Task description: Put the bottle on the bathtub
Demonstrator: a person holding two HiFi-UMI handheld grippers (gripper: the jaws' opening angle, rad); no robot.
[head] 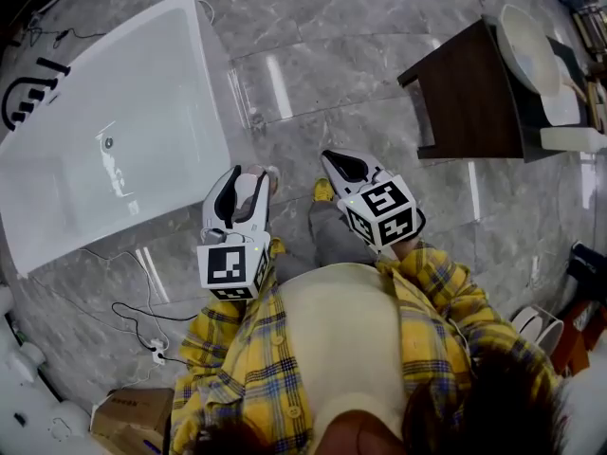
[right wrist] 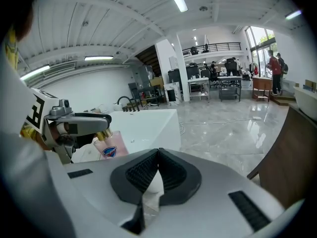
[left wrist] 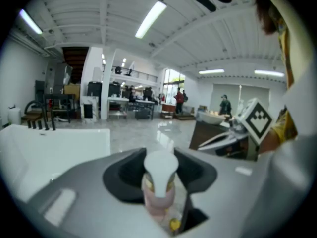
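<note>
**A:** What is the person holding?

**B:** The left tongs (head: 248, 180) are clamping a pink pump bottle (head: 254, 193). In the left gripper view its white pump head (left wrist: 159, 166) is sitting right between the jaws, with a gold collar under it. From the right gripper view, the pump bottle (right wrist: 110, 146) is showing a blue label.

**A:** And the other pair?

**B:** The right tongs (head: 340, 165) are carrying nothing. Their ribbed black pads are meeting at the tips in the right gripper view.

**A:** Where is the bathtub?

**B:** In the head view the white bathtub (head: 142, 83) is lying at about ten o'clock from the pump bottle, which is hovering over the grey marble floor (head: 313, 83), close to the tub's near corner and not touching it.

**A:** Anything else around?

**B:** A dark wooden table (head: 479, 102) is standing at two o'clock, carrying a white basin (head: 526, 45). A cardboard box (head: 133, 413) is sitting at seven o'clock, with thin cables (head: 133, 316) trailing beside it. The person is wearing a yellow plaid shirt (head: 432, 301).
</note>
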